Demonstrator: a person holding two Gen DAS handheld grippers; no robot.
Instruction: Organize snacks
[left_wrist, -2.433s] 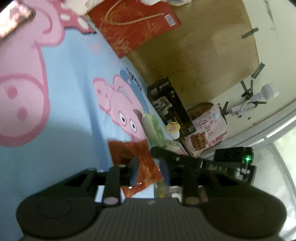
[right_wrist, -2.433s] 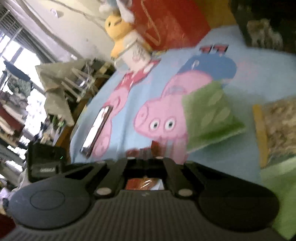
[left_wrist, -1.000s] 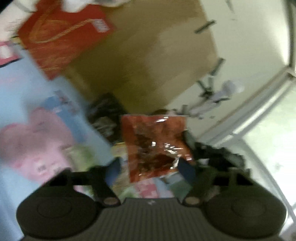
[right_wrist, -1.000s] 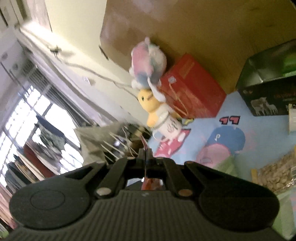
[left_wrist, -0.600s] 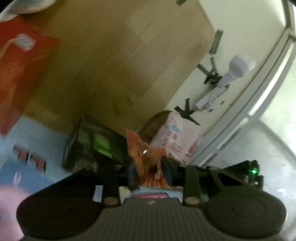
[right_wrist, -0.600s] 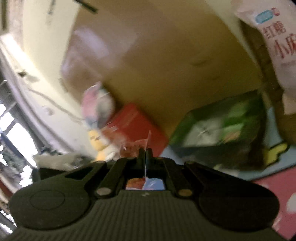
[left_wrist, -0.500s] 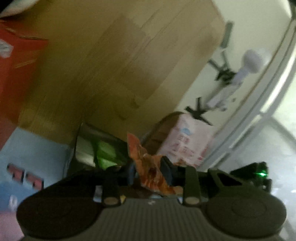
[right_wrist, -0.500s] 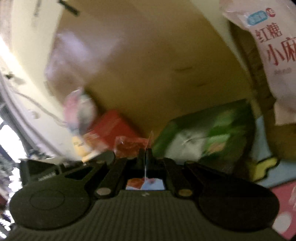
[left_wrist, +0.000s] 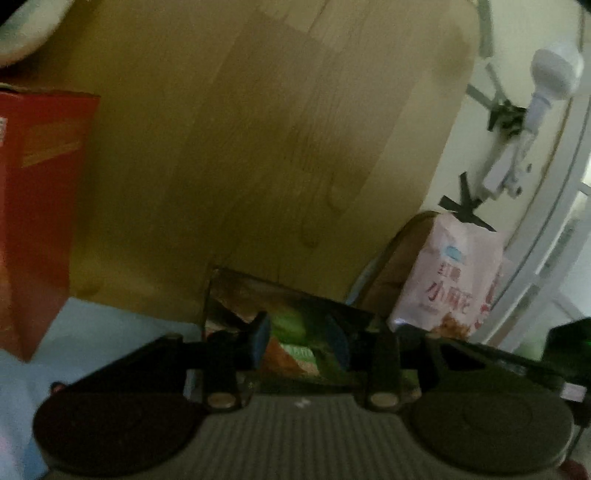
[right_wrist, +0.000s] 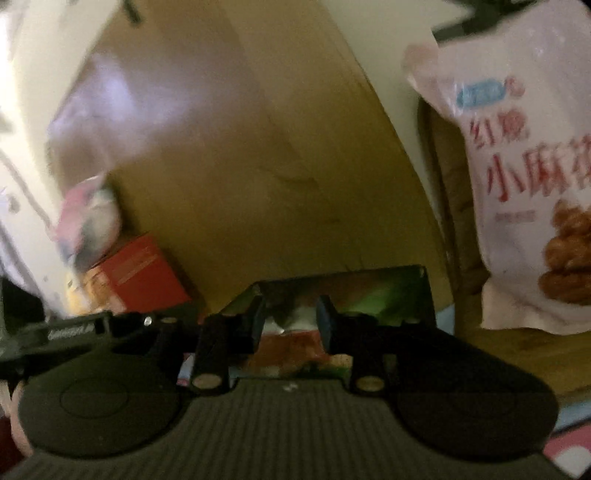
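Both grippers hover over an open dark box (left_wrist: 295, 299) with a green lining, also in the right wrist view (right_wrist: 369, 291). The red-orange snack packet (left_wrist: 284, 356) lies inside it, below my fingers, and shows in the right wrist view (right_wrist: 291, 347). My left gripper (left_wrist: 299, 339) is open with nothing between its fingers. My right gripper (right_wrist: 290, 319) is open too, just above the packet. A pink snack bag (left_wrist: 454, 280) stands upright to the right of the box (right_wrist: 528, 177).
A wooden board (left_wrist: 258, 147) leans behind the box. A red box (left_wrist: 37, 206) stands at the left on the blue mat (left_wrist: 110, 325). A plush toy (right_wrist: 88, 221) sits on the red box. A white wall fixture (left_wrist: 539, 103) is at the right.
Both grippers carried the red packet from the mat to the dark box. Both were shut on it half a second ago; now both are open and the packet lies in the box.
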